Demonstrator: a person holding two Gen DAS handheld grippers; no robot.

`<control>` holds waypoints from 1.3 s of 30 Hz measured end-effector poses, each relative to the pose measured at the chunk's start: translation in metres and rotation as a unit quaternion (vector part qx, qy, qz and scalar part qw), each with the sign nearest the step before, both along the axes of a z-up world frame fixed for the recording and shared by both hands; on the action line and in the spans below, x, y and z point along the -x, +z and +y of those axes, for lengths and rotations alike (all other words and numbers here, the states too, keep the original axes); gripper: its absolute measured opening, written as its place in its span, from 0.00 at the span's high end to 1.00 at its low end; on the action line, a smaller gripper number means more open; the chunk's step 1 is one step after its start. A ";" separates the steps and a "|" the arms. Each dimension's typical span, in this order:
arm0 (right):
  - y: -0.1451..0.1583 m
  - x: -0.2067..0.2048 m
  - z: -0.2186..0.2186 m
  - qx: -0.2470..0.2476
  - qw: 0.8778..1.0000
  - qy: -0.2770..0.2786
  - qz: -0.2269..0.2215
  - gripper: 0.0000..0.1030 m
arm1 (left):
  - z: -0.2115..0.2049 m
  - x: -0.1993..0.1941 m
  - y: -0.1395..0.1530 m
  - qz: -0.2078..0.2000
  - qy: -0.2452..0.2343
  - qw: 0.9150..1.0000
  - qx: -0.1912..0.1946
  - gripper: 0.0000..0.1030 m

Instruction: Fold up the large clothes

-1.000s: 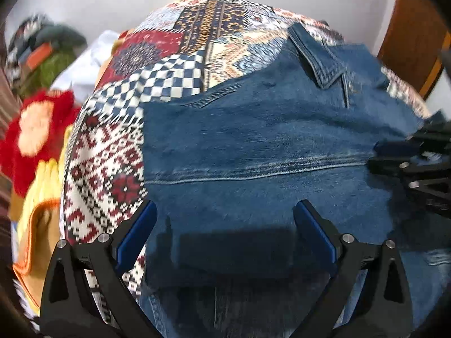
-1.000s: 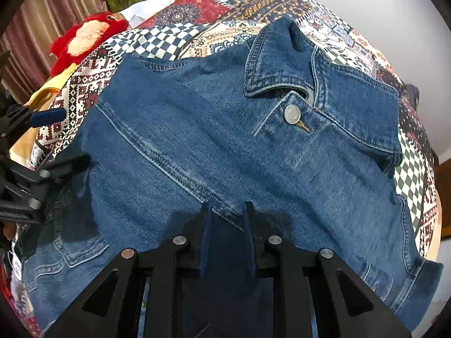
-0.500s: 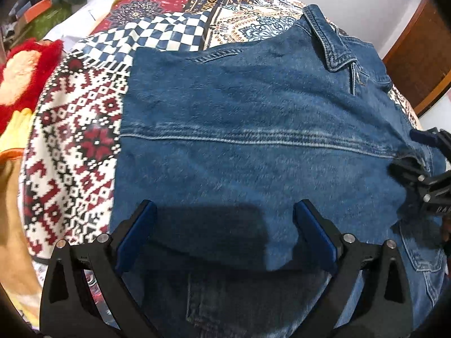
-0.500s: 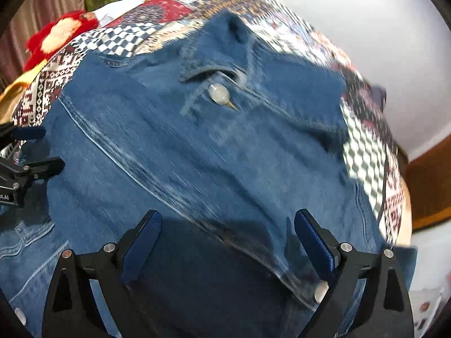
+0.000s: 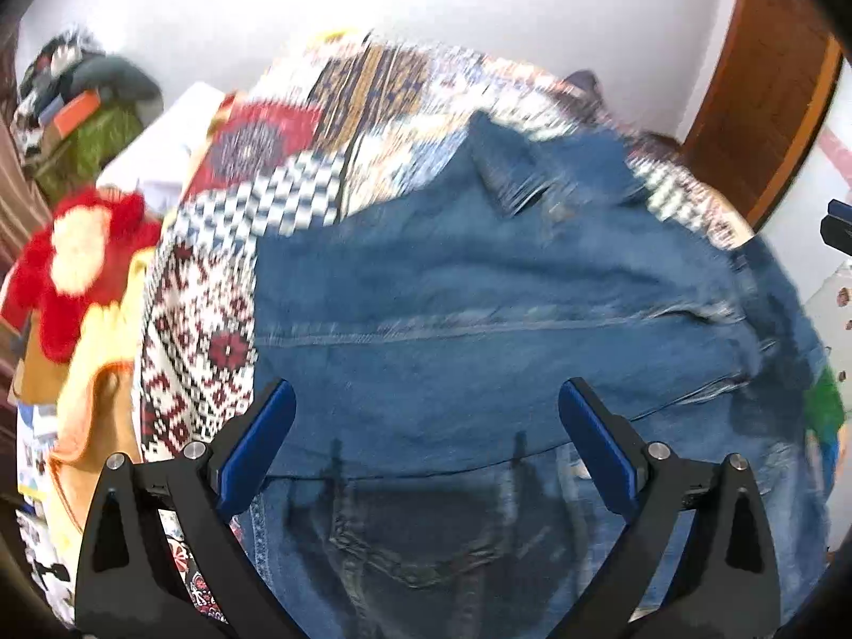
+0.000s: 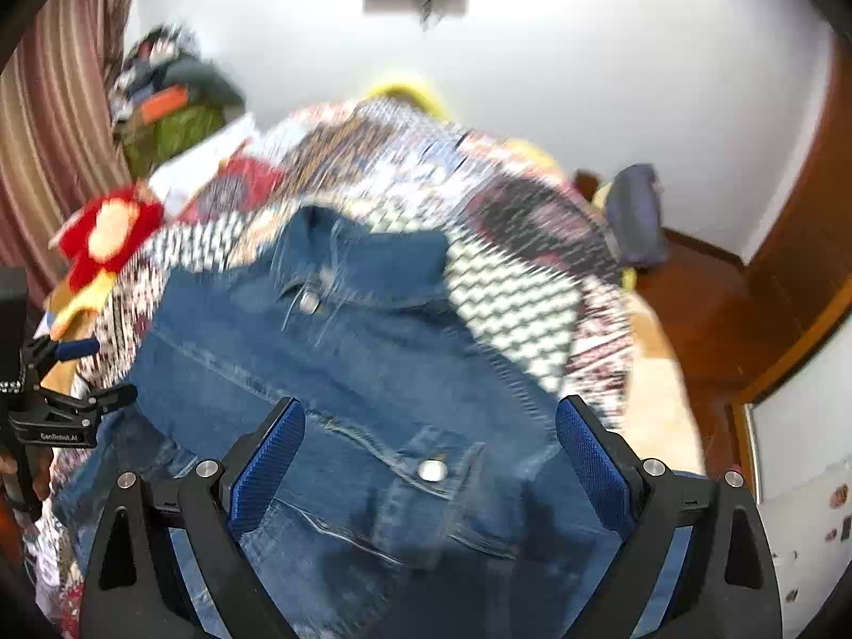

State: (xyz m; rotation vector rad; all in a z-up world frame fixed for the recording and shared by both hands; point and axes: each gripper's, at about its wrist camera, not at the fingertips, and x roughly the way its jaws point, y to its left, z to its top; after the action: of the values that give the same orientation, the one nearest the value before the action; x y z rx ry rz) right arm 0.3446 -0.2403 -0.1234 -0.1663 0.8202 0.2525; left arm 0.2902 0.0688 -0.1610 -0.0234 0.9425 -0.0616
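A: First item, the claws. State of each?

B: Left gripper (image 5: 426, 436): blue pads spread wide, nothing pinched. It hangs above the denim with its tips clear of the cloth. Right gripper (image 6: 428, 452): also spread wide, nothing between the pads, denim showing below the gap.

A: Does either appear in the other's view?

B: The left gripper shows at the left edge of the right wrist view (image 6: 80, 373), black frame, blue tip, its two fingers standing apart. A small part of the right gripper shows at the right edge of the left wrist view (image 5: 838, 229); too little of it there to judge.

A: Next item, the garment.

B: One denim jacket (image 6: 362, 373), blue, lying spread on the bed directly beneath both claws. Collar (image 6: 319, 245) at the far end, a metal button (image 6: 308, 301) just below it, and a chest pocket with a second button (image 6: 432, 471) near the right claw. The frames are blurred, so finer folds cannot be told.

A: What does it rest on?

B: One patchwork bedspread (image 5: 298, 197), checks and red medallions, covering the bed. The jacket touches it all round.

A: Surroundings?

B: A red and cream plush toy (image 5: 80, 261) at the left edge of the bed, a heap of mixed clothes (image 6: 170, 101) by the white wall, a striped curtain (image 6: 53, 106) on the left, a brown wooden door (image 5: 772, 96) on the right.
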 end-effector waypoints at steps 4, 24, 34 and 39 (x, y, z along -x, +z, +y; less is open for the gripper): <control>0.023 0.023 -0.039 -0.012 0.999 -0.024 -0.029 0.08 | -0.023 -0.002 0.027 -0.037 -0.025 0.999 -0.003 0.03; -0.091 0.079 -0.253 -0.197 0.936 -0.269 0.111 0.08 | -0.153 -0.049 -0.020 0.033 -0.136 0.990 -0.001 0.02; -0.160 0.052 -0.295 -0.331 0.869 -0.323 0.178 0.13 | -0.159 -0.061 -0.068 0.091 -0.134 0.987 -0.004 0.02; -0.179 0.037 -0.306 -0.365 0.848 -0.338 0.182 0.19 | -0.159 -0.060 -0.068 0.088 -0.136 0.987 -0.002 0.02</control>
State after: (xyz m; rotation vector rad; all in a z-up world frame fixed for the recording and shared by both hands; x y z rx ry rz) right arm 0.3080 -0.5459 -0.3026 0.9093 1.0510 -0.0928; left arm 0.3499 -0.0903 -0.2289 0.1061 1.1182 -0.3140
